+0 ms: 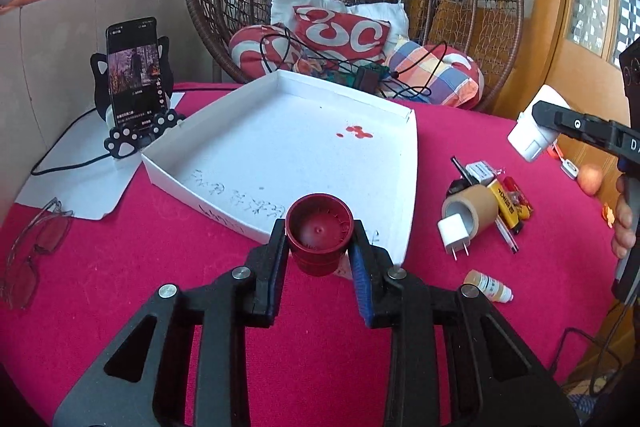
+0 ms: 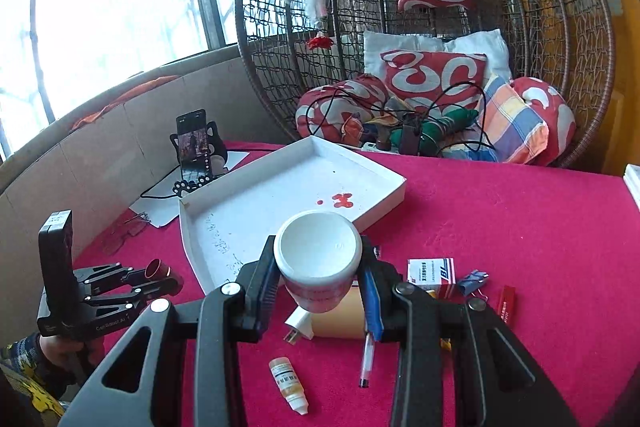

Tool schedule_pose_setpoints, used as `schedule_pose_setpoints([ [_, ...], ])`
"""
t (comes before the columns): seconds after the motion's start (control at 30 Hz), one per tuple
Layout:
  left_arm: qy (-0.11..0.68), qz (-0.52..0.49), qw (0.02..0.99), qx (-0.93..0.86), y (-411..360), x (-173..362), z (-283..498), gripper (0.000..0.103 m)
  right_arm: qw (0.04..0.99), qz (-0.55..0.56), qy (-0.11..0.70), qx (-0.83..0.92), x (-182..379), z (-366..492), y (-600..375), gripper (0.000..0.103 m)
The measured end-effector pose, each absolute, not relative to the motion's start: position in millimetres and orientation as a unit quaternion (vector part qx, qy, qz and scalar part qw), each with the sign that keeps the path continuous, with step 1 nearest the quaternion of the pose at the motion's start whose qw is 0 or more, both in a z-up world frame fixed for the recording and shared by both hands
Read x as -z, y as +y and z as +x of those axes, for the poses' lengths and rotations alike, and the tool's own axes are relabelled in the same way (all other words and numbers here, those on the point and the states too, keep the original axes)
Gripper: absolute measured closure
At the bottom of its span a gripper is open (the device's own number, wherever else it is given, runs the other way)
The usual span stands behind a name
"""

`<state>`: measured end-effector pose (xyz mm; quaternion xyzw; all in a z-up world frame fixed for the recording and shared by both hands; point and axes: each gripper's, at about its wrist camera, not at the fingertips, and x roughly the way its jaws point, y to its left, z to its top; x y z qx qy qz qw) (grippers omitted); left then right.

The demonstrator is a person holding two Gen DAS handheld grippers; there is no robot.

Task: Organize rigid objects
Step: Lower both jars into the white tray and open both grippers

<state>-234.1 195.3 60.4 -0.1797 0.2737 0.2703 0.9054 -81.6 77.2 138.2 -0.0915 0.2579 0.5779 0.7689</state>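
Observation:
My left gripper (image 1: 319, 241) is shut on a dark red cap (image 1: 319, 239), held above the near edge of the white tray (image 1: 224, 163); it also shows in the right wrist view (image 2: 158, 273). My right gripper (image 2: 319, 269) is shut on a white jar (image 2: 319, 261), held above the pile at the tray's right; the jar also shows in the left wrist view (image 1: 534, 131). On the red cloth lie a cardboard tape roll (image 1: 474, 213), a white charger plug (image 1: 454, 233), a small dropper bottle (image 1: 488, 285), pens (image 2: 366, 359) and small boxes (image 2: 432, 273).
A phone on a cat-shaped stand (image 1: 134, 83) stands left of the tray, with its cable and white paper. Glasses (image 1: 32, 251) lie at the left edge. A wicker hanging chair with cushions (image 1: 352, 27) stands behind the table. An apple (image 1: 590, 179) lies far right.

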Motion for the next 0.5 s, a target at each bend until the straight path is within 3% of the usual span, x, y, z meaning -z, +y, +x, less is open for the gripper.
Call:
schedule_pose_setpoints([
  [0.3,0.249,-0.258,0.882,-0.305,274,-63,-193,0.071,0.722,-0.094,0.296,-0.618,-122,-89,171,0.066],
  [0.33,0.251,-0.267,0.875,-0.318,279,-60,-192,0.063,0.72,-0.098,0.302,-0.617,-116,-89,181,0.066],
  [0.37,0.248,-0.278,0.867,-0.329,283,-56,-192,0.041,0.718,-0.101,0.308,-0.616,-110,-90,189,0.066],
  [0.43,0.231,-0.302,0.855,-0.353,288,-48,-200,0.01,0.718,-0.106,0.319,-0.61,-98,-91,201,0.066],
  [0.47,0.22,-0.31,0.851,-0.363,288,-46,-205,0.0,0.72,-0.109,0.322,-0.605,-93,-92,204,0.066],
  [0.5,0.21,-0.313,0.85,-0.369,286,-45,-210,0.0,0.722,-0.112,0.324,-0.601,-88,-93,204,0.066],
])
